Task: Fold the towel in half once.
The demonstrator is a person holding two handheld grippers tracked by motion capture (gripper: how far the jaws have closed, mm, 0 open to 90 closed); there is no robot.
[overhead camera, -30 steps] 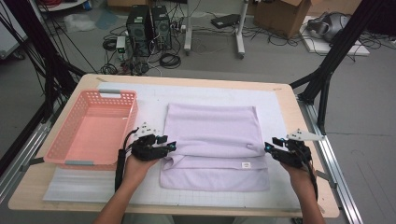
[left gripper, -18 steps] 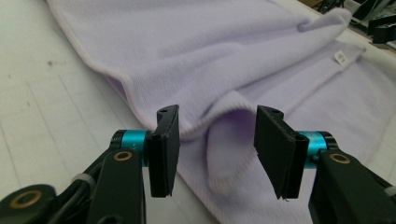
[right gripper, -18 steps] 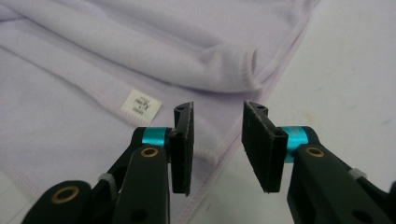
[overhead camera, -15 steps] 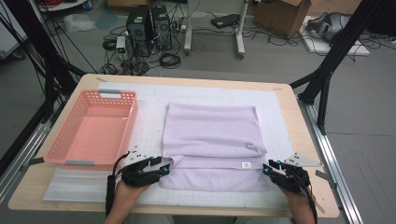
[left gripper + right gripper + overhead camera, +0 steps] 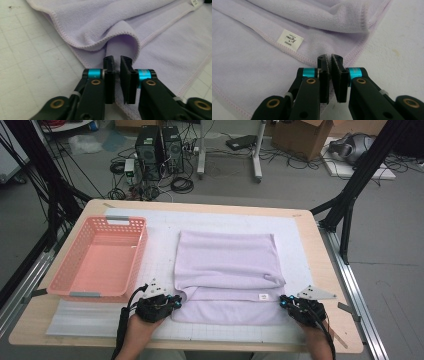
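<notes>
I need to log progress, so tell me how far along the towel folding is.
Done: the lilac terry towel lies partly folded on the white gridded mat. In hand: the left gripper and right gripper have just closed on its near corners. Left: the next fold; the pink plastic basket holds nothing.

Your left gripper (image 5: 176, 301) sits low at the near left of the table, held from behind by your left hand (image 5: 150, 309), with the forearm entering from the bottom edge. Its jaws have just been closing and now pinch a fold of the towel (image 5: 227, 265). Your right gripper (image 5: 283, 302) sits low at the near right, held by your right hand (image 5: 306, 312). Its jaws have likewise just been closing and clamp the towel's edge.
</notes>
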